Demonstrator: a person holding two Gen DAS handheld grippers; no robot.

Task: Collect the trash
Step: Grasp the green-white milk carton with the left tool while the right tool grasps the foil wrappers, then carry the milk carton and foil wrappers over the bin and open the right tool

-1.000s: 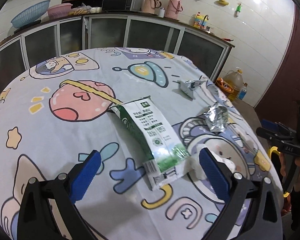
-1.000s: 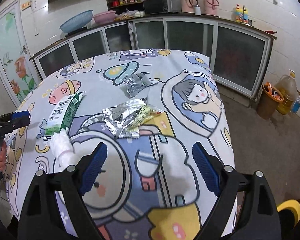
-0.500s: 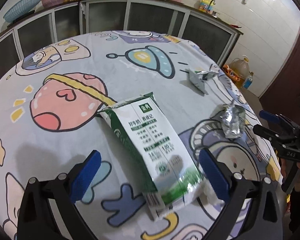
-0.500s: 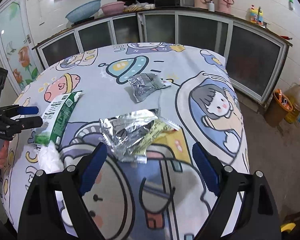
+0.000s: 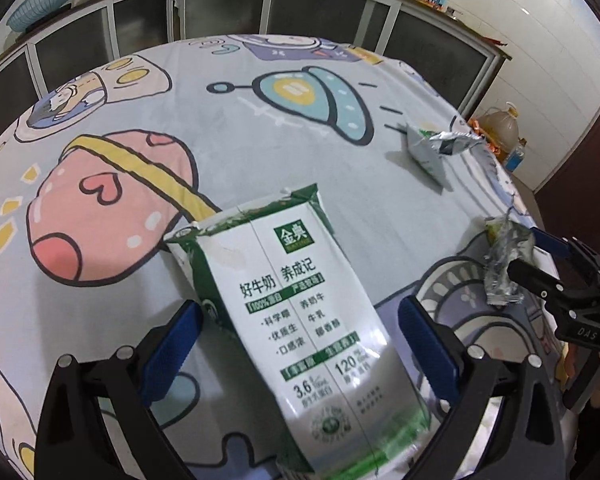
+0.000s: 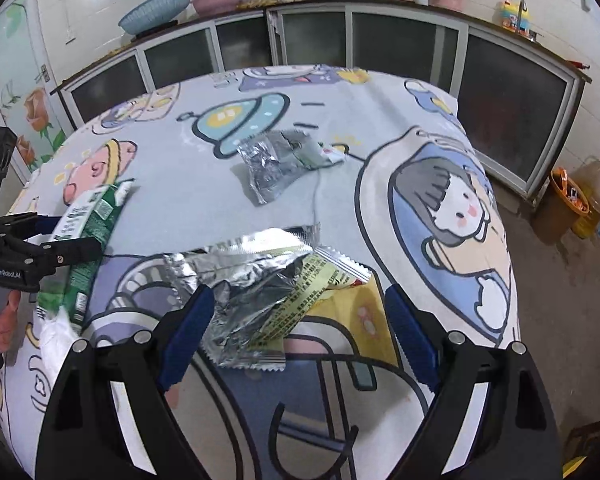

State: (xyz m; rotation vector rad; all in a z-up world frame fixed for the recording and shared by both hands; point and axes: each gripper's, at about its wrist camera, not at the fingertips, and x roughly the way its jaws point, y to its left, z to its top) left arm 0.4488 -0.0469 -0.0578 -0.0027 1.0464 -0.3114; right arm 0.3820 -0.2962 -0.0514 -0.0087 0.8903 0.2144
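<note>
Already flattened, the green-and-white milk carton (image 5: 300, 320) lay on the cartoon-print tablecloth (image 5: 260, 152) between the wide-apart blue pads of the left gripper (image 5: 300, 346), which did not press it. The right gripper (image 6: 296, 328) also stood open, with a torn silver snack wrapper (image 6: 256, 288) lying between its fingers, untouched. A second foil wrapper (image 6: 276, 164) sat farther up the cloth. Beside the table, an orange bin (image 6: 560, 204) held some colourful scraps, next to a jug of yellow oil (image 6: 594, 192).
</note>
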